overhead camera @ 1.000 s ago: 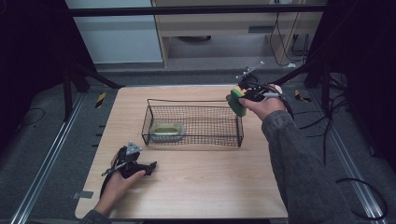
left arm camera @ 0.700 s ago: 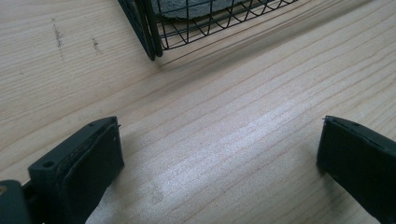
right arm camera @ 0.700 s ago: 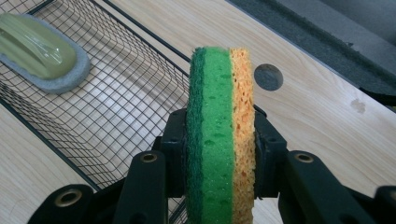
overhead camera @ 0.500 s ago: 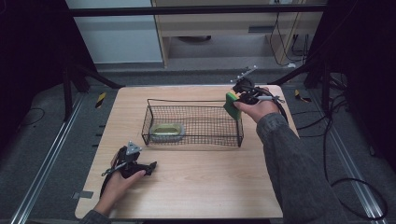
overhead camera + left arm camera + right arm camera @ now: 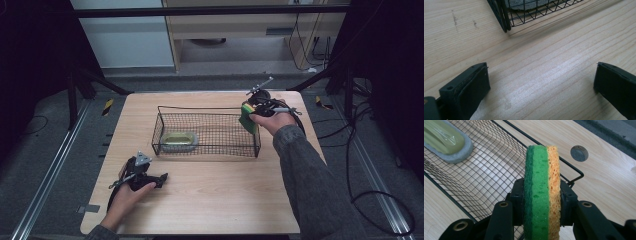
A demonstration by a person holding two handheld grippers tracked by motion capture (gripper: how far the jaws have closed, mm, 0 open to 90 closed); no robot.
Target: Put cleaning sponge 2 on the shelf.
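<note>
A: Two grippers, one job. The right gripper (image 5: pixel 541 220) pinches a sponge (image 5: pixel 541 192) on edge, green scouring face to one pad, yellow foam to the other, both pressed in tight. In the high view the sponge (image 5: pixel 247 118) hangs at the wire basket's (image 5: pixel 207 111) right end, about three o'clock from the basket's middle.

B: Why on edge?

A: My guess is that a narrow profile slips past the top wire (image 5: pixel 554 155) more easily than a flat one would. The rim sits just beside the sponge there, so that corner is the tight spot.

B: Any room inside?

A: Plenty. A grey-edged dish (image 5: pixel 179 140) with something pale green in it lies at the nine o'clock end, well apart, and the mesh floor between is bare.

B: And the other hand?

A: The left gripper (image 5: pixel 140 175) rests on the table (image 5: pixel 225 200) at about seven o'clock from the basket, fingers (image 5: pixel 471 85) spread wide with only bare wood between them, near the basket's corner (image 5: pixel 504 22) but clear of it. It looks parked out of the way.
</note>
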